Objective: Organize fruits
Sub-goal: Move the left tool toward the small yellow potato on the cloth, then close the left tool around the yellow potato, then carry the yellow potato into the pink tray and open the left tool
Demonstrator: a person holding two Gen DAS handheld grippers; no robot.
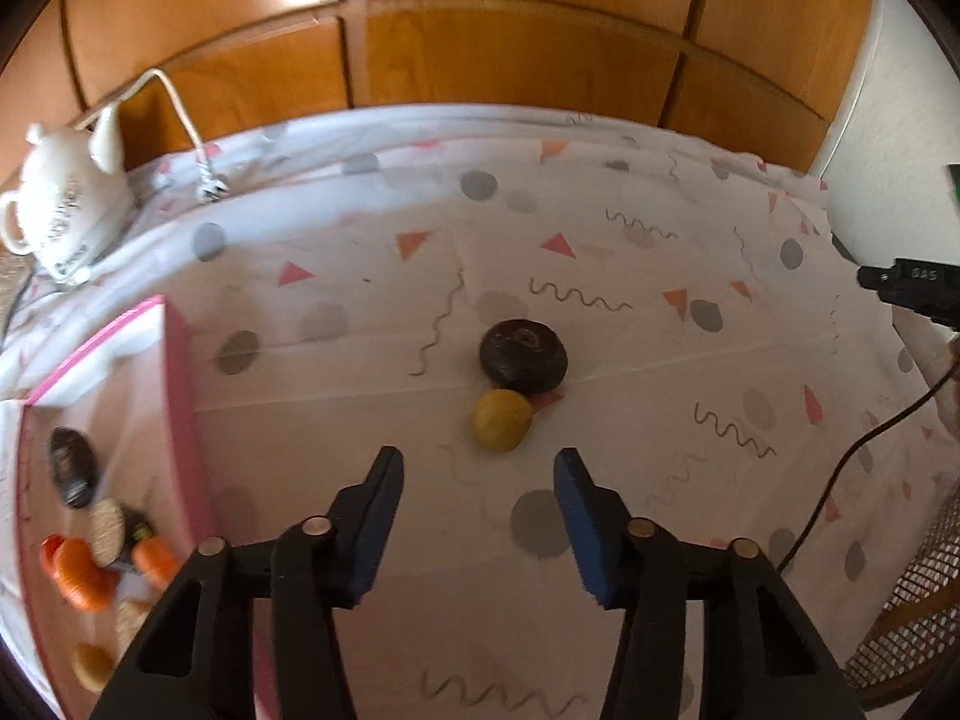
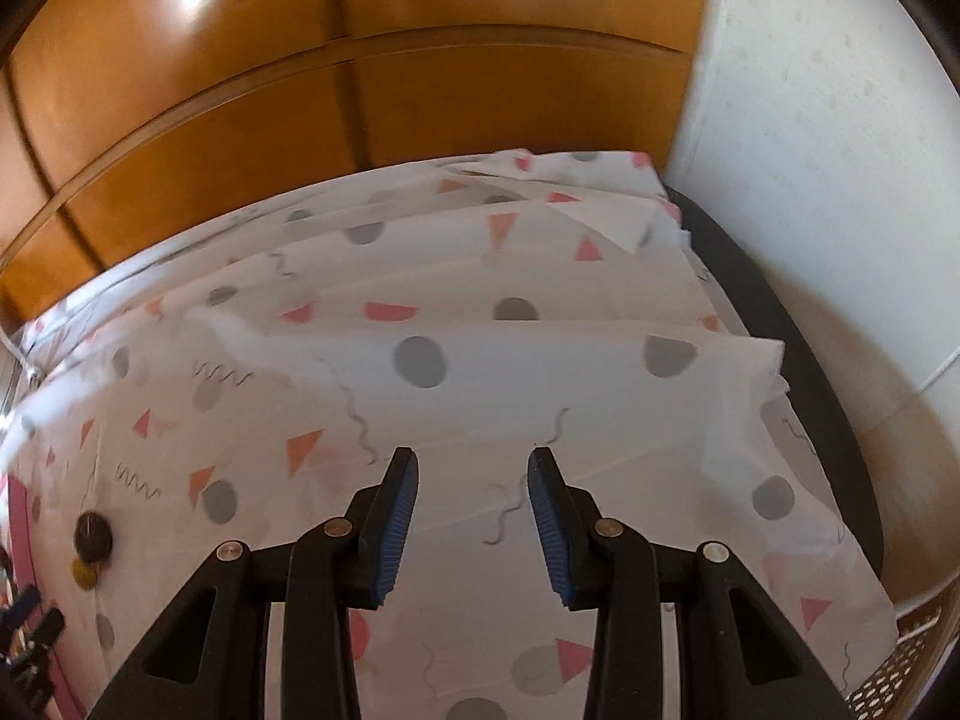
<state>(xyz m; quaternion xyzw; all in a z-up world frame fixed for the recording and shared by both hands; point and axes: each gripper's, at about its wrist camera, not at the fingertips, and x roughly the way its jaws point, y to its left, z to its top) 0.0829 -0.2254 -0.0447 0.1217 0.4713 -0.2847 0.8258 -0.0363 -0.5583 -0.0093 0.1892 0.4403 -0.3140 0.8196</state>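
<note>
Both the left gripper point(image 1: 478, 468) and right gripper point(image 2: 473, 468) are spread empty; a small round yellow fruit point(image 1: 503, 420) touches a dark wrinkled round fruit point(image 1: 523, 362) at its 12 o'clock.

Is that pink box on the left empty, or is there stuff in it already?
Not empty. The pink box already holds carrots and several round fruits.

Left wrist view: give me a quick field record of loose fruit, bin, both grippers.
loose fruit: dark brown round fruit and small yellow round fruit, touching, on the patterned white tablecloth
bin: pink-rimmed white container at left, holding orange carrot-like pieces, a dark oval piece and pale round slices
left gripper: open, empty, aimed at the yellow fruit, not touching
right gripper: open, empty, over bare cloth
background: white teapot, wooden cabinet doors
</note>
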